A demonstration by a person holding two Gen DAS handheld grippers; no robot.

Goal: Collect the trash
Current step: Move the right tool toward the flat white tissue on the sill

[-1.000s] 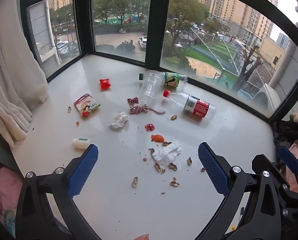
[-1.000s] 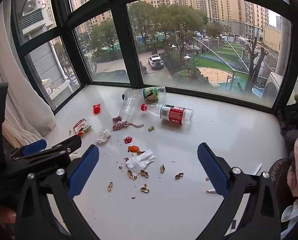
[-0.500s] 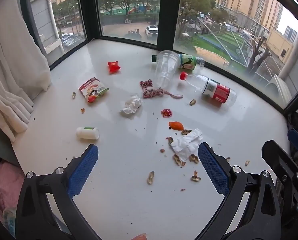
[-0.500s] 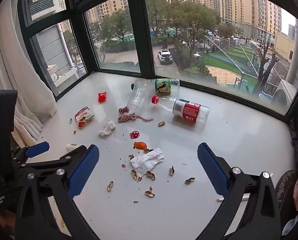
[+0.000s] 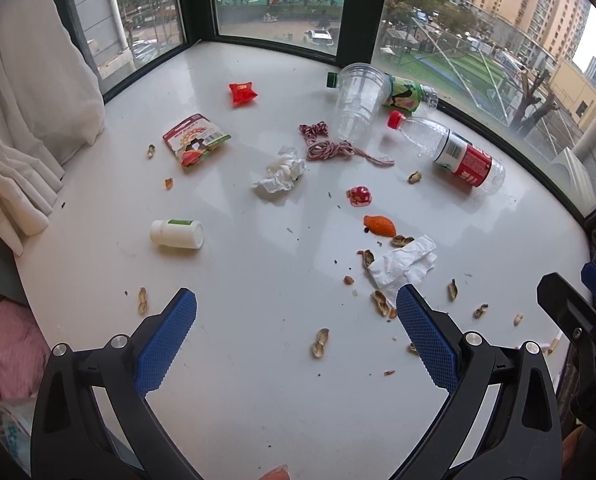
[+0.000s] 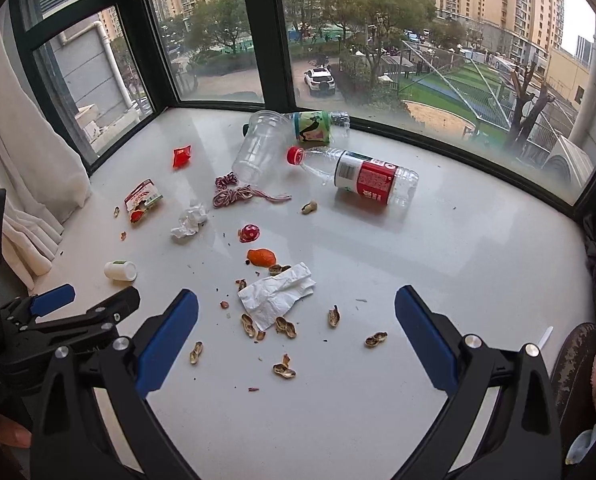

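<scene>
I hold both claws over the white sill, and both are empty. My left claw has its jaws spread wide apart; my right claw is spread just as wide.

Ahead of the left claw, slightly left, a white pill bottle lies on its side. Just beyond its right finger sits a flat tissue with peanut shells scattered around it. Further ahead lie a crumpled tissue, a string, a snack packet to the left and a small red wrapper far ahead.

From the right claw, the flat tissue lies straight ahead between the fingers, an orange peel just beyond it. Further out, a red-label bottle lies on its side, a clear cup beside its cap, a green-label bottle behind.
</scene>
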